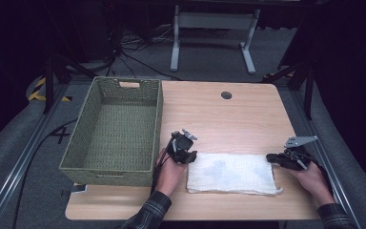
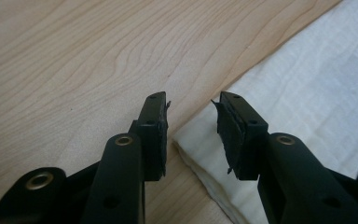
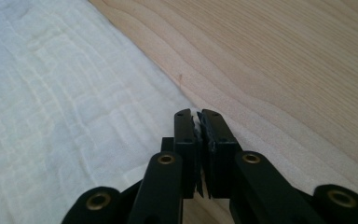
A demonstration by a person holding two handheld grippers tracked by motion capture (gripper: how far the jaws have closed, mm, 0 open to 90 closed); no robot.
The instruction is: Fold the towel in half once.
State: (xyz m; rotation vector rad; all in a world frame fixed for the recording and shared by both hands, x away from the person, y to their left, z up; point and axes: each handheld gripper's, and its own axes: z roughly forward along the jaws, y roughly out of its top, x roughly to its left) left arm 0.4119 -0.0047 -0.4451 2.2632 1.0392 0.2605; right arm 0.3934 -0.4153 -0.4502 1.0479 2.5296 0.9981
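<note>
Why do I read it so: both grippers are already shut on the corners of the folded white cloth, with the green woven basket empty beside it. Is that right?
Not quite. Only the right gripper is shut on the folded white cloth; the left gripper is open, its jaws standing apart around the cloth's corner without pinching it, as the left gripper view shows. The green woven basket is empty beside the cloth.

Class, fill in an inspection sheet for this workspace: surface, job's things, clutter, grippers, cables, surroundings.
Surface: wooden table, with a round hole near the far edge.
Job's things: folded white cloth lying flat near the front edge.
Clutter: woven basket at the left, nothing inside.
Grippers: left gripper open astride the cloth's corner; right gripper shut on the cloth's edge.
Cables: black cable on the floor.
Surroundings: grey carpet, white desk frame, dark room.
</note>
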